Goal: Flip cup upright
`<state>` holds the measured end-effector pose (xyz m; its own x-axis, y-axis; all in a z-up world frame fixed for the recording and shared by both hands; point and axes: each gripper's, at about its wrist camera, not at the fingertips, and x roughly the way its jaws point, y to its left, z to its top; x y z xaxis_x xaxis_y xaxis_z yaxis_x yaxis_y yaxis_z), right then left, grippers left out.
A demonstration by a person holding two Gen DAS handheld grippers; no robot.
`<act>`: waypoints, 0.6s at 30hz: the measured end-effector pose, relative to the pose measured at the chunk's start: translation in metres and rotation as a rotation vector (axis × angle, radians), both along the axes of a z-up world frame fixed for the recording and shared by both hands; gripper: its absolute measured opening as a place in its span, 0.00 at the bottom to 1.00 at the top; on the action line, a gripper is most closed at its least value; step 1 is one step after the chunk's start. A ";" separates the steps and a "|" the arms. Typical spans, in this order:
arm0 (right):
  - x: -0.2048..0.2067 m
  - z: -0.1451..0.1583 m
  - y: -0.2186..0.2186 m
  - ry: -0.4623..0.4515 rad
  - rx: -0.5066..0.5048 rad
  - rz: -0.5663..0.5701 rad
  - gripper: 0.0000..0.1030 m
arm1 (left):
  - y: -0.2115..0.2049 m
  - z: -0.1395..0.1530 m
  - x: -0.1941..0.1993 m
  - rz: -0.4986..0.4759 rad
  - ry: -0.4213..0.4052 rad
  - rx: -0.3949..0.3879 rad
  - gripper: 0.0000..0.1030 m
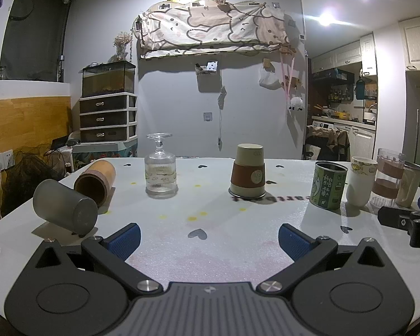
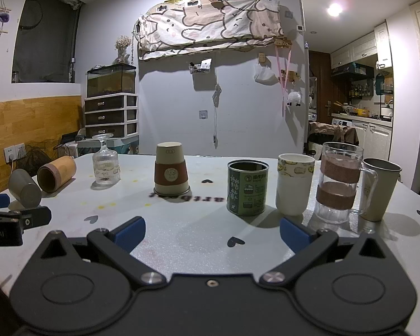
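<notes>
White table [image 1: 210, 204] with heart prints stood before grey wall [image 1: 176, 98]; paper cup [image 1: 247, 172] sat inverted; left gripper [image 1: 209, 238] and right gripper [image 2: 212, 232] gaped wide, empty.

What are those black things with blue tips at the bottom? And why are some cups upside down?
Those are two claws that a person holds, one in each hand. Each has a camera looking out between its blue fingers, so you get one picture from the left claw and one from the right claw. Both are open and hold nothing.

On the white table stand many cups. The paper cup with a brown sleeve and the ribbed glass goblet are upside down. The grey cup and the bamboo cup lie on their sides. The green tin, white cup, glass mug and metal cup already stand upright.

The job is turning a cup upright.
</notes>
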<state>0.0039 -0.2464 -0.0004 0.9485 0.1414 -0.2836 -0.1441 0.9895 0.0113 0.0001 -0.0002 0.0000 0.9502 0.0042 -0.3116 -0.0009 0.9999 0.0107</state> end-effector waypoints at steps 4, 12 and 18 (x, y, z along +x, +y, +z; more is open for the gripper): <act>0.000 0.000 0.000 0.000 0.000 -0.001 1.00 | 0.000 0.000 0.000 0.000 0.000 0.000 1.00; 0.000 0.001 -0.001 0.000 0.000 0.000 1.00 | 0.000 0.000 0.000 0.000 0.001 0.001 1.00; 0.000 0.001 -0.001 0.000 0.000 0.000 1.00 | 0.000 0.000 0.000 0.000 0.000 0.001 1.00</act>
<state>0.0040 -0.2477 0.0007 0.9485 0.1410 -0.2838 -0.1438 0.9895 0.0110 0.0001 -0.0003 -0.0001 0.9500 0.0045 -0.3121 -0.0009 0.9999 0.0117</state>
